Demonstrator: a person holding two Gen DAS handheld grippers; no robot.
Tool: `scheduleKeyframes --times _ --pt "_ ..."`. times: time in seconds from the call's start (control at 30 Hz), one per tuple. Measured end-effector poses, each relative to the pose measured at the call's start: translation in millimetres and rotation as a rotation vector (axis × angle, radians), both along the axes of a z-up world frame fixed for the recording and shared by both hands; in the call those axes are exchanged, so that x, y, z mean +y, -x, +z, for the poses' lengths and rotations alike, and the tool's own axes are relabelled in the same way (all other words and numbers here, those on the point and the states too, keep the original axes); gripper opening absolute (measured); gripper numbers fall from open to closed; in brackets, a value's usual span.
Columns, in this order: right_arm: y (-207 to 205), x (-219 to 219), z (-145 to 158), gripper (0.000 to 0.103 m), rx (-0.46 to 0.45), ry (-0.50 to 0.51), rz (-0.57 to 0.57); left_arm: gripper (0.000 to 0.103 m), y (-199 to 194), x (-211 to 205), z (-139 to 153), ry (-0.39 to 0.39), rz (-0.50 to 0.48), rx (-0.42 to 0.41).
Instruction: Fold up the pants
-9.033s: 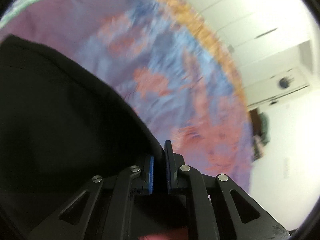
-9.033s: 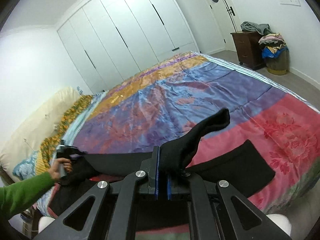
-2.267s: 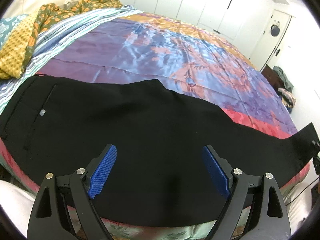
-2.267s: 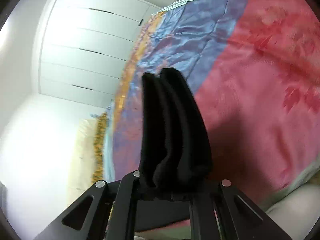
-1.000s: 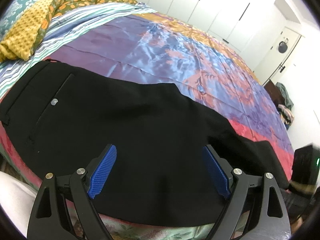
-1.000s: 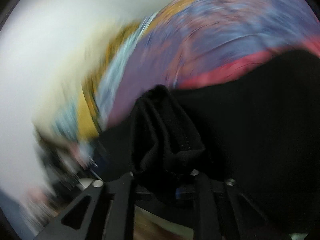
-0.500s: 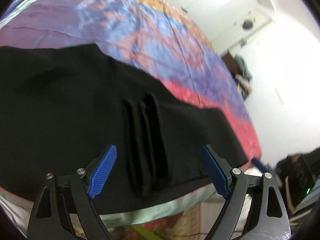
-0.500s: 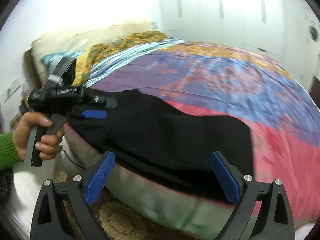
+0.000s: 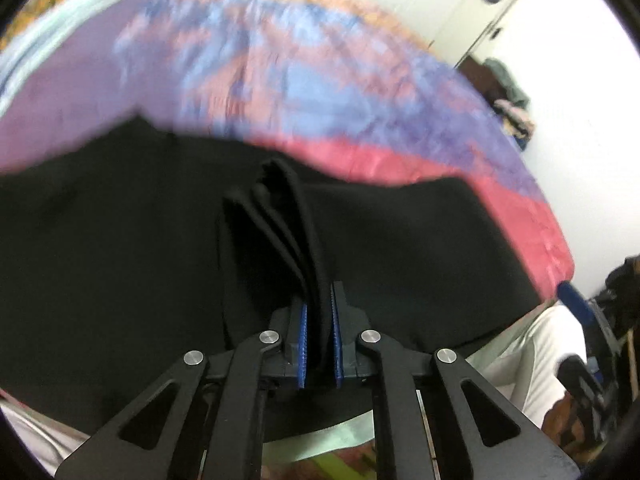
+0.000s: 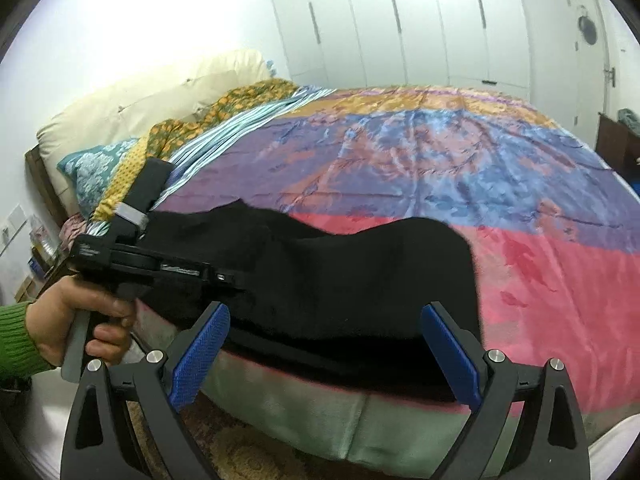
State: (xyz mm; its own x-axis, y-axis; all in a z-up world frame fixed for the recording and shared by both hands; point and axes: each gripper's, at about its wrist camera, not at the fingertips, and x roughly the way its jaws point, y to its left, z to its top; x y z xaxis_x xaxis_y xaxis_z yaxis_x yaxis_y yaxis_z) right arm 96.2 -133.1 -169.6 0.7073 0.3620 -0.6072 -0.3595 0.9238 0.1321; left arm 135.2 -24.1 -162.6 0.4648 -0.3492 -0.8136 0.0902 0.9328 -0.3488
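Black pants (image 9: pixel 120 260) lie across the near edge of the bed, one part doubled over the rest. My left gripper (image 9: pixel 318 300) has its jaws closing down on a raised bunch of folded black cloth (image 9: pixel 280 208), and the blue pads (image 9: pixel 303 344) press on it from both sides. In the right wrist view the pants (image 10: pixel 360 272) show as a dark slab on the bedspread. A hand (image 10: pixel 68 320) in a green sleeve holds the left gripper's body (image 10: pixel 132 258) against their left end. My right gripper (image 10: pixel 325 312) hangs open before the bed edge, nothing between its fingers.
The bed carries a glossy patchwork spread (image 10: pixel 440 152) of purple, blue and red. Pillows (image 10: pixel 132 104) and a yellow patterned cloth (image 10: pixel 224 112) sit at its head. White wardrobe doors (image 10: pixel 400 20) line the far wall. A dark dresser with piled clothes (image 9: pixel 508 92) stands by the door. Patterned carpet (image 10: pixel 248 452) lies below.
My left jaws stood wide over the ridged folds half a second ago and are now closed on them. My right gripper let go of its bunch of cloth, opened and drew back.
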Motion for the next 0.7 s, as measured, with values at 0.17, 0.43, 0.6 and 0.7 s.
scheduleKeyframes --times 0.17,0.43,0.6,0.7 --pt "-3.7 -22.6 5.9 0.096 -0.002 -0.016 -0.079 0.008 4.0 52.1 15.2 -0.024 0.049 -0.048" --pt "-57.2 -26.9 23.6 0.096 0.035 -0.012 -0.051 0.009 19.4 64.9 -32.2 -0.020 0.088 0.014" --pt "-90.2 3.4 -54.3 0.094 0.437 -0.058 0.216 0.011 22.4 69.3 -34.9 -0.004 0.082 0.005" --pt "-83.3 9.9 -65.8 0.091 0.418 0.076 0.253 0.011 19.7 66.1 -38.0 0.009 0.078 0.005"
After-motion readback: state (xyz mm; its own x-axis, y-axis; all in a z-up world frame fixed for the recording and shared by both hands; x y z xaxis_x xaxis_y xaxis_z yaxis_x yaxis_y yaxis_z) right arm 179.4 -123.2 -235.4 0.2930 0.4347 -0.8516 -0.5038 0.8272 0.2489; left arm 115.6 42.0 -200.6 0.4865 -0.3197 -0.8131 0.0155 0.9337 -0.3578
